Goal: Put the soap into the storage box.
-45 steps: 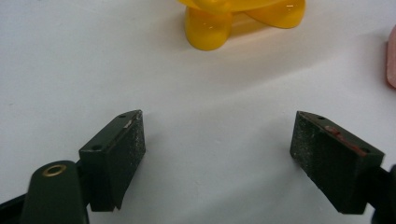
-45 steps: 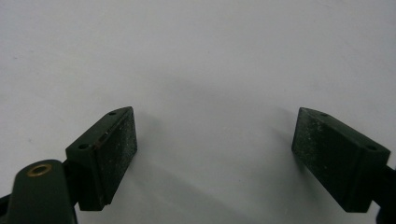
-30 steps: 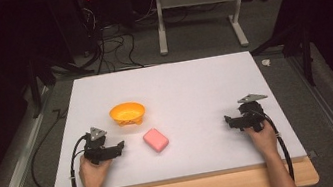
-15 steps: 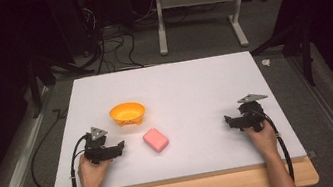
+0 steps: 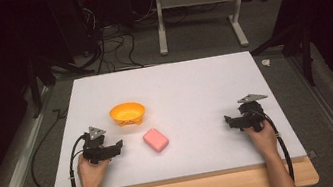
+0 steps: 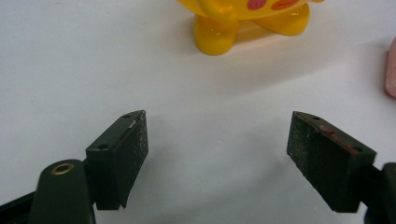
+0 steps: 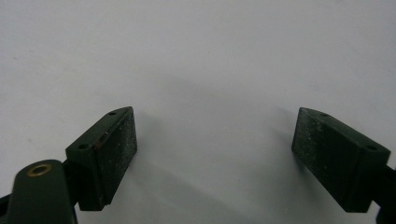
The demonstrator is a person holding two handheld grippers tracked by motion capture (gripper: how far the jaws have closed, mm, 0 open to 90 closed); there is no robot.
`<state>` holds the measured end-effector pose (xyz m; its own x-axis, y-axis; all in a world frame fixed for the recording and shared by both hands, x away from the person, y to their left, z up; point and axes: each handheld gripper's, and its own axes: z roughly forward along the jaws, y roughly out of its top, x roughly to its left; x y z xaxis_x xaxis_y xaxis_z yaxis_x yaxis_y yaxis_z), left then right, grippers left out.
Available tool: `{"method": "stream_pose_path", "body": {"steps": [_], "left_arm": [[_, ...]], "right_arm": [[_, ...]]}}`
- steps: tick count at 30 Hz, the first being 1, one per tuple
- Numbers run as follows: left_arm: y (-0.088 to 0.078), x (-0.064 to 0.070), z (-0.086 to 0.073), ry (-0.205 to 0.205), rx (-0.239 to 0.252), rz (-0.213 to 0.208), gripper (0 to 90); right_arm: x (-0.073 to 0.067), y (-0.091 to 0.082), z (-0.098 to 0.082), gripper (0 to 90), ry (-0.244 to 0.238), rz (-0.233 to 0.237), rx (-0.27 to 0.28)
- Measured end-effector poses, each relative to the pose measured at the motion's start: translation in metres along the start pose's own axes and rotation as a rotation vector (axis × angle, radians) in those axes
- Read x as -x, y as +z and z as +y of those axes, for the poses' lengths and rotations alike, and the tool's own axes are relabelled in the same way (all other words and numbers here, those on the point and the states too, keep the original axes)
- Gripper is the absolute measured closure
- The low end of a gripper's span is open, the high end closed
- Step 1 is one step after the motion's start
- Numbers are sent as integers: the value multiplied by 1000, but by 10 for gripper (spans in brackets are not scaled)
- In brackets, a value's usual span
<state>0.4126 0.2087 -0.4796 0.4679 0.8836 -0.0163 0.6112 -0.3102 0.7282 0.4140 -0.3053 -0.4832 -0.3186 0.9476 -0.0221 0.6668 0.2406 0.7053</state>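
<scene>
Nothing has moved: both grippers rest on the white counter (image 5: pixel 178 81), fingers spread, empty. Left gripper (image 6: pixel 217 154) view reveals the yellow footed bowl's (image 6: pixel 247 21) legs ahead; pink soap (image 5: pixel 155 139) lies beside the left gripper (image 5: pixel 118 146), well apart from the right gripper (image 5: pixel 228 121).

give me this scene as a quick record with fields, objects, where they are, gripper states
surface: white table
bowl: orange bowl, upright, left of centre
block: pink block, lying flat just in front and to the right of the bowl, apart from it
left gripper: open, holds nothing, resting near the block's left
right gripper: open, holds nothing, on bare table at the right
hands: one behind each gripper at the near edge
</scene>
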Motion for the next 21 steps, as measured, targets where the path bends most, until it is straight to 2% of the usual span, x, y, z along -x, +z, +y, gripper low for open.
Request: {"method": "stream_pose_path", "body": {"steps": [6, 10, 17, 21], "left_arm": [[-6, 1, 1, -3, -11, 0, 214], [-9, 5, 1, 4, -1, 6, 218], [-16, 9, 3, -26, 19, -27, 218], [-21, 12, 4, -26, 30, -36, 218]], "right_arm": [[0, 0, 0, 145, 1, 0, -1], [0, 0, 0, 145, 1, 0, -1], [0, 0, 0, 145, 2, 1, 0], [0, 0, 0, 145, 2, 1, -1]]}}
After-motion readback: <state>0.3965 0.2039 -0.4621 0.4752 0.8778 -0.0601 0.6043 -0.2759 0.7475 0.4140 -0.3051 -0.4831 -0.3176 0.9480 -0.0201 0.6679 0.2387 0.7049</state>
